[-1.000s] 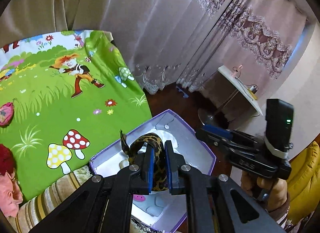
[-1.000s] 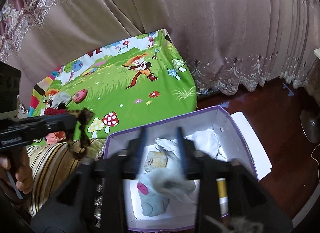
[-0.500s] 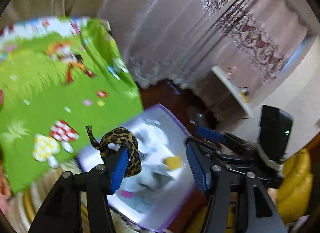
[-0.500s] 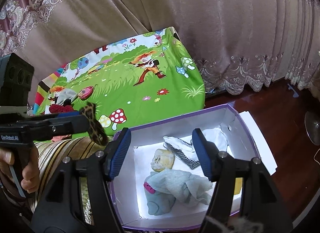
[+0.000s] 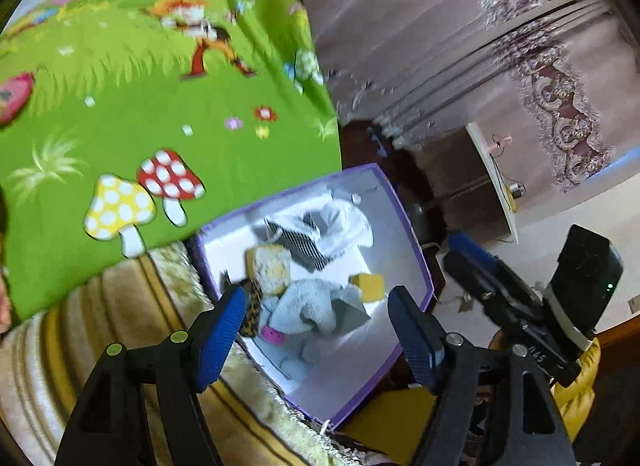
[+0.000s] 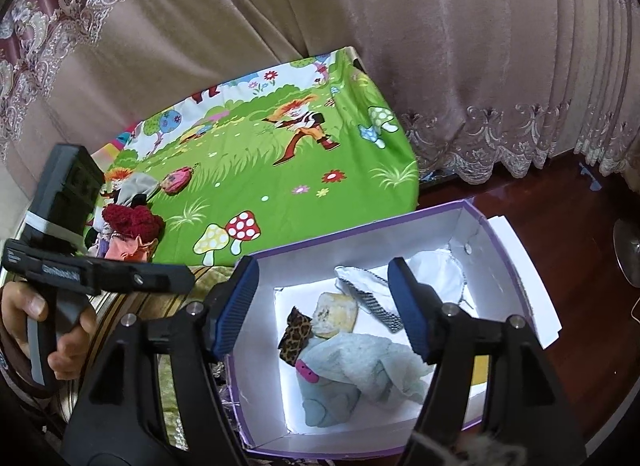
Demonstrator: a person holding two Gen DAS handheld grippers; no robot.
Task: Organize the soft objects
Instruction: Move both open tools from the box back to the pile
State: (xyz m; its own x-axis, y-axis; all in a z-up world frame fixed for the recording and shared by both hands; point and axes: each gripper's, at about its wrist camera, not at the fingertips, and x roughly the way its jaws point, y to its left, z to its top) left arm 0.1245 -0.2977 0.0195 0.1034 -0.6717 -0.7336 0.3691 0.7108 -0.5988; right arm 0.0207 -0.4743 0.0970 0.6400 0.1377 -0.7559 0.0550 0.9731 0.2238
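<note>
Right wrist view: leopard-print band (image 6: 295, 337) lies in the box (image 6: 496, 262), long axis upper-right to lower-left; both grippers' fingers (image 6: 236, 302) spreading, empty.

Barely any legible text. Right gripper (image 5: 516, 298) body, seen from the left wrist view, carries small white characters near its lower edge, upside down, roughly "S65" or "596", can't confirm. Left gripper (image 6: 100, 272) body, seen from the right wrist view, has a white printed label on its side, starts like "Gen", rest too small and blurred to read.
</note>
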